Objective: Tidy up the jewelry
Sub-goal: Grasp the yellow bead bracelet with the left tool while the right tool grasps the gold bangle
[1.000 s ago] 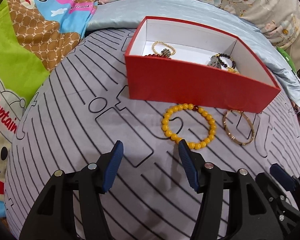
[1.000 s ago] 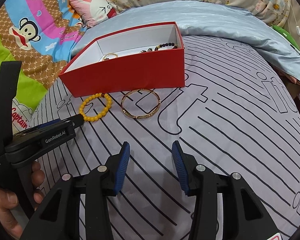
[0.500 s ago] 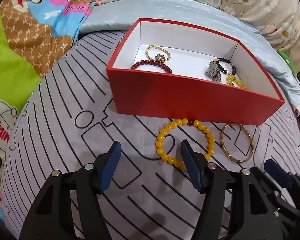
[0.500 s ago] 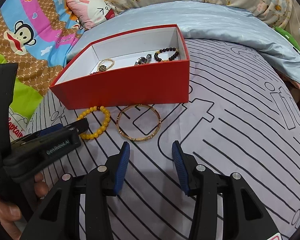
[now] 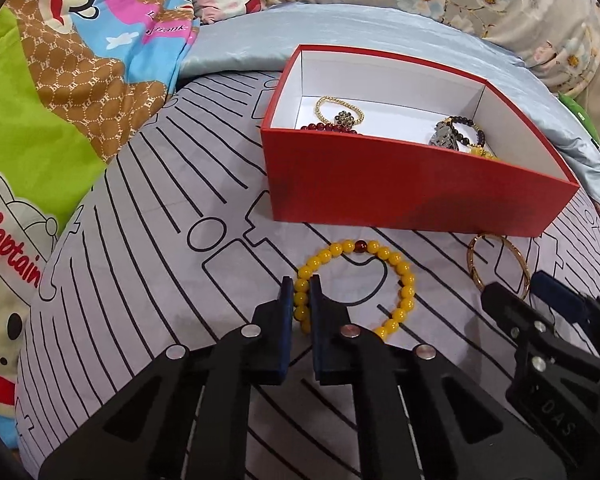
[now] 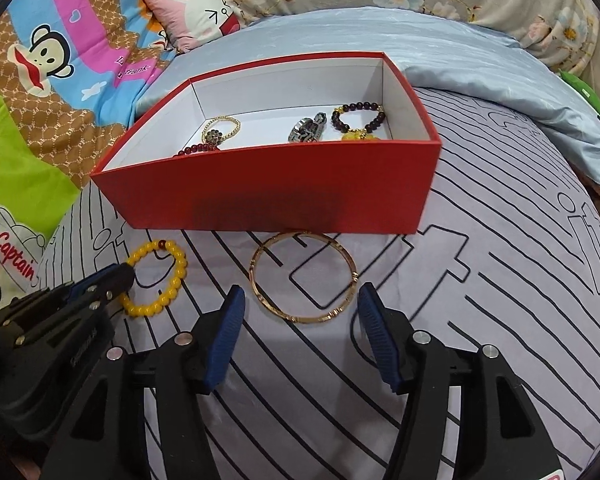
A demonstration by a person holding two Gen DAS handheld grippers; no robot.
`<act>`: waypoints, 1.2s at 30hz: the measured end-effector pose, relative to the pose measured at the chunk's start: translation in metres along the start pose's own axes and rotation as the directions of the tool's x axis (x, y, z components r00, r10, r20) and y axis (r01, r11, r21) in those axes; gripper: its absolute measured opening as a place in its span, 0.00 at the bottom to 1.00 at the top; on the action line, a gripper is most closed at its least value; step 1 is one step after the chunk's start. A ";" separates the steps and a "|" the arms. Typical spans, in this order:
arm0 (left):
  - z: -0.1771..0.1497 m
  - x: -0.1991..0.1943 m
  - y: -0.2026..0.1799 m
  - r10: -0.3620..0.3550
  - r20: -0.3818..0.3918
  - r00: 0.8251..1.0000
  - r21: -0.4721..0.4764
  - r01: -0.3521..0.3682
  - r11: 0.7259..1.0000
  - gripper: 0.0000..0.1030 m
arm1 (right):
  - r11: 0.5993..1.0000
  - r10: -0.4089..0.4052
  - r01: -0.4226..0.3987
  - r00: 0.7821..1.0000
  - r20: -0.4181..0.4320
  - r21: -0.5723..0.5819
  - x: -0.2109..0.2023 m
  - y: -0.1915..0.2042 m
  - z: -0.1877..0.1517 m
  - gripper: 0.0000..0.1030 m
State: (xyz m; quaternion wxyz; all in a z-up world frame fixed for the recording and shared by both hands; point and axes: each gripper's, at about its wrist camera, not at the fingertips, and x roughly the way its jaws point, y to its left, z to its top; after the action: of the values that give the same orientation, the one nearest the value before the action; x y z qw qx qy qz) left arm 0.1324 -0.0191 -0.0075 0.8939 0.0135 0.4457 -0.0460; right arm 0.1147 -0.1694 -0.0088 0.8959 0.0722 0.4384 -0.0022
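A box sat on the bed. Two bracelets lay just in front of it: the bead bracelet on the left and the thin bangle on the right, a little apart. Inside the box lay more bracelets, some at the left end and some at the right. Pillows were behind the box.

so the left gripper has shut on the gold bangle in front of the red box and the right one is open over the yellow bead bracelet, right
Not quite: the two pieces are swapped. In the left wrist view the left gripper is shut on the yellow bead bracelet in front of the red box. In the right wrist view the right gripper, its fingers opening, sits over the gold bangle, not touching it.
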 end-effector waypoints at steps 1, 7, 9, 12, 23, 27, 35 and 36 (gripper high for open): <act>-0.001 0.000 0.000 0.002 0.004 1.000 0.002 -0.002 1.000 0.07 | 1.000 -0.004 0.004 1.000 0.002 -0.004 0.001 0.001 0.001 0.57; -0.004 -0.001 -0.001 0.004 0.021 1.000 0.004 -0.004 1.000 0.08 | 0.997 -0.061 0.061 0.998 0.012 -0.055 0.008 0.014 0.004 0.58; -0.004 -0.001 -0.002 0.010 0.027 1.000 0.008 -0.010 1.000 0.08 | 0.994 -0.078 0.079 0.997 0.013 -0.072 0.010 0.017 0.005 0.58; -0.005 -0.001 -0.003 0.009 0.030 0.999 0.008 -0.009 1.000 0.07 | 0.994 -0.082 0.083 0.997 0.015 -0.073 0.010 0.018 0.005 0.57; -0.003 -0.002 -0.001 -0.005 0.006 1.000 -0.001 0.005 1.000 0.08 | 0.996 -0.065 0.065 0.998 0.008 -0.053 0.002 0.014 0.000 0.57; -0.004 -0.005 0.000 -0.027 -0.011 1.000 -0.019 0.027 0.999 0.08 | 0.998 -0.050 0.050 0.999 0.009 -0.032 -0.008 0.008 -0.004 0.57; -0.012 -0.025 0.004 -0.070 -0.019 0.997 -0.048 0.069 0.996 0.07 | 0.999 -0.032 0.032 0.999 0.038 -0.004 -0.040 0.000 -0.011 0.56; -0.012 -0.029 0.004 -0.076 -0.016 0.997 -0.049 0.075 0.996 0.07 | 1.000 -0.031 0.031 0.999 0.042 -0.002 -0.044 -0.001 -0.013 0.56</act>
State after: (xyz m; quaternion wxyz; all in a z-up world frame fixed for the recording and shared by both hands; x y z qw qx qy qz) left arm 0.1057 -0.0128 0.0084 0.8876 -0.0245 0.4547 -0.0689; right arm 0.0773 -0.1711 0.0184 0.9048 0.0640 0.4207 -0.0169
